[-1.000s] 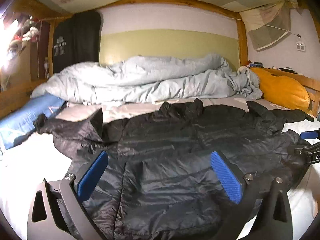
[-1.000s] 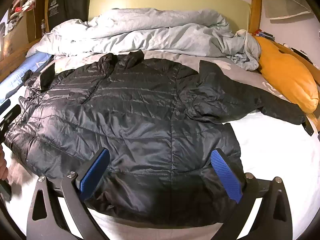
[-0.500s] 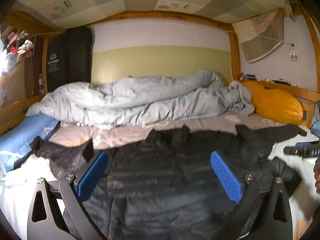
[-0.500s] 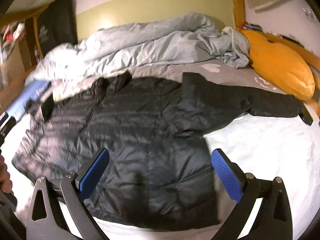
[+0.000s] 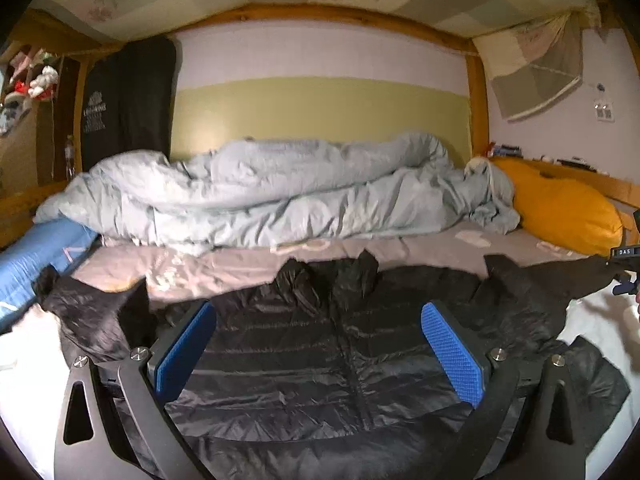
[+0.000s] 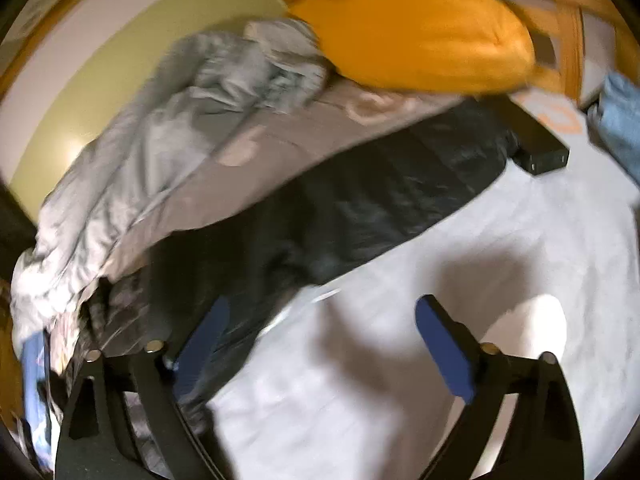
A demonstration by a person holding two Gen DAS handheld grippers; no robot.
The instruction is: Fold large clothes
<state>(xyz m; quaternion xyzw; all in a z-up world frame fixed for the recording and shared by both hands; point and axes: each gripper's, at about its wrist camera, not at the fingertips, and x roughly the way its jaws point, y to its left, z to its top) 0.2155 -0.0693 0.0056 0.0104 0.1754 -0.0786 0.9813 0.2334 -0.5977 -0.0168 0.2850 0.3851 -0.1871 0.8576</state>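
A black quilted down jacket lies spread flat on the white bed sheet, both sleeves stretched out to the sides. My left gripper hangs open above the jacket's lower body, nothing between its blue pads. The right wrist view is blurred and tilted. It shows the jacket's right sleeve running diagonally toward its black cuff. My right gripper hovers over the bare sheet beside that sleeve. Its jaws are closing with nothing between them. The right gripper's tip shows at the right edge of the left wrist view.
A rumpled pale blue duvet lies along the far side of the bed against the wall. An orange pillow sits at the right, a blue pillow at the left. Wooden bed rails frame both ends. A dark garment hangs at the back left.
The right gripper swung right from over the jacket's body to beside the right sleeve and rolled, tilting its view. The left gripper drew back and rose a little, showing more of the wall.
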